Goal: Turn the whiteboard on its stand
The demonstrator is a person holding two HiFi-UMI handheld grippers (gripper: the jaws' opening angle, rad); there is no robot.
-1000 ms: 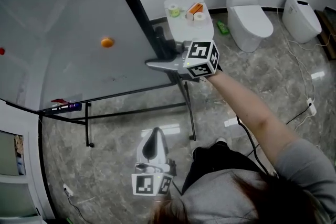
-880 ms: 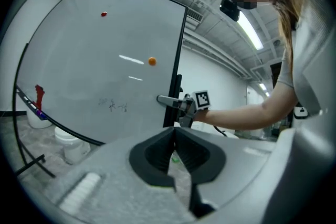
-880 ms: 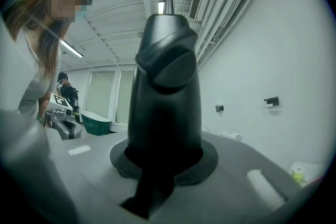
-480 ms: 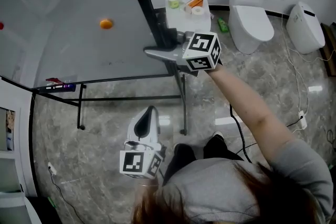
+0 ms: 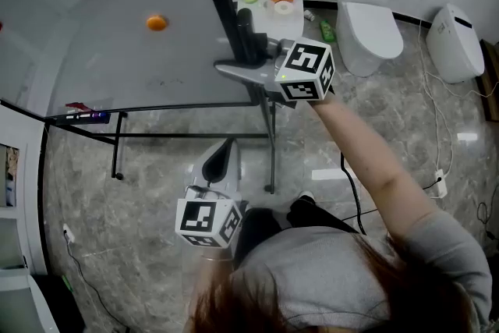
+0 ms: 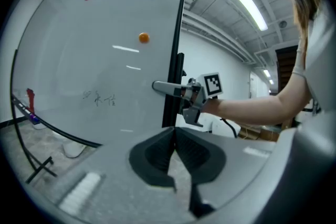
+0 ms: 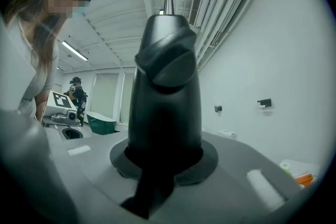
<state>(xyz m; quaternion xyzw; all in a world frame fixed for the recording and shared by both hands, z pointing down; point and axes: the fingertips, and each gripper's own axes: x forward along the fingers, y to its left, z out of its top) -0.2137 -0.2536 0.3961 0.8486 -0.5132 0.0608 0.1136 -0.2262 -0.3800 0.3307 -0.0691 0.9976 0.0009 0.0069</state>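
Observation:
The whiteboard [image 5: 93, 27] stands on a black-framed stand [image 5: 270, 144] and fills the left of the head view. It carries an orange magnet [image 5: 157, 23]. My right gripper [image 5: 244, 62] is at the board's right side, shut on the black upright post [image 5: 245, 33]. That post [image 7: 165, 97] fills the middle of the right gripper view between the jaws. In the left gripper view the right gripper [image 6: 172, 89] clasps the same post [image 6: 177, 68] beside the whiteboard [image 6: 105, 60]. My left gripper [image 5: 226, 152] hangs lower, in front of the stand. Its pads [image 6: 168, 147] meet with nothing between them.
A small white table [image 5: 263, 10] with tape rolls stands behind the post. Two toilets [image 5: 370, 19] [image 5: 456, 27] line the far wall, and a green bottle [image 5: 327, 30] lies on the floor. Cables [image 5: 440, 175] trail at right. Markers [image 5: 90, 116] rest on the board's tray.
The right gripper has kept hold of the post and shifted slightly with it. The left gripper has come forward toward the stand. The board's lower edge now lies flatter in the head view.

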